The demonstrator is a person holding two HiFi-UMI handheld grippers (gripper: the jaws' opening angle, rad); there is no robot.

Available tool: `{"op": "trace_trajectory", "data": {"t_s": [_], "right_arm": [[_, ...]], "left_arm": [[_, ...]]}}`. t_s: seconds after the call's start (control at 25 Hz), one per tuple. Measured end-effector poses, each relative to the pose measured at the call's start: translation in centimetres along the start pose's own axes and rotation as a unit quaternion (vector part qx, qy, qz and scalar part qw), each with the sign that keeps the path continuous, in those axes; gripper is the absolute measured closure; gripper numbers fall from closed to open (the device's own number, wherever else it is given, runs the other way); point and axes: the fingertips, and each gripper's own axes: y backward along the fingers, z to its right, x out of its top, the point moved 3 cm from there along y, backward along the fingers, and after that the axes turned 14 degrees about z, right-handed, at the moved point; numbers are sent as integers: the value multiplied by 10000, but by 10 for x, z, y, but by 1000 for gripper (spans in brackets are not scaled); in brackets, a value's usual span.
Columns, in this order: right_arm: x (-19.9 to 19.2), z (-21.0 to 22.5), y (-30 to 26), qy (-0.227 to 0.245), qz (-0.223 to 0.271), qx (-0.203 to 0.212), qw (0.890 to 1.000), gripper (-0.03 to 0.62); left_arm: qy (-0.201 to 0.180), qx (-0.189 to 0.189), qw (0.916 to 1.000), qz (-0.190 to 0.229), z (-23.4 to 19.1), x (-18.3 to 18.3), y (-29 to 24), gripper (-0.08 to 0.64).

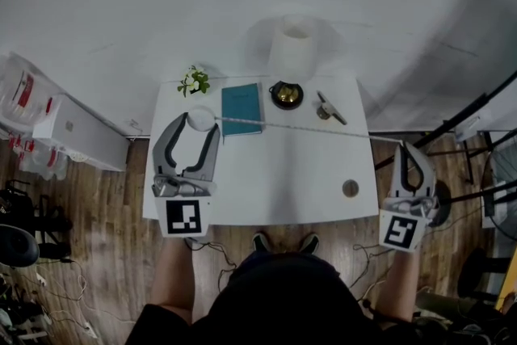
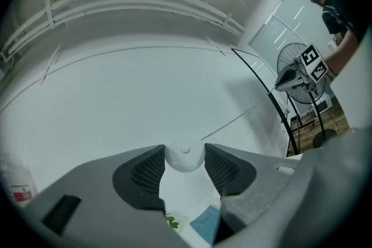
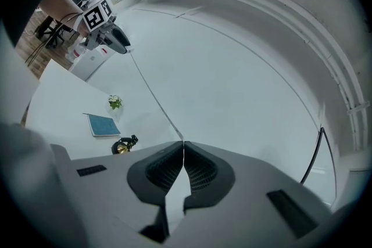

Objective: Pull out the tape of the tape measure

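A round white tape measure case sits between the jaws of my left gripper above the table's back left; its pads press on the case from both sides. A thin white tape runs taut from the case across the table to my right gripper, which is shut on the tape's end past the table's right edge. In the right gripper view the tape stretches away from my closed right gripper to the left gripper far off.
On the white table lie a teal book, a small green plant, a dark dish with gold pieces, a white lamp shade, a small tool and a round coaster. A fan stands at right.
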Motion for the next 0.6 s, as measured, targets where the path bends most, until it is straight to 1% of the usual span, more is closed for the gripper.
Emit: {"op": "trace_trajectory", "data": {"t_s": [0.12, 0.2, 0.32, 0.6], "right_arm": [[-2, -15, -5, -18, -85, 81, 9999, 583], [-3, -27, -9, -24, -172, 179, 9997, 581], [-7, -47, -15, -42, -296, 414, 9987, 581], [-15, -100, -32, -189, -476, 990, 9938, 581]], "left_arm": [[222, -113, 9995, -168, -4, -19, -1, 347], [263, -230, 9991, -254, -5, -33, -2, 347], [288, -448, 9976, -437, 0, -56, 1, 347], [576, -834, 9910, -879, 23, -109, 8, 347]]}}
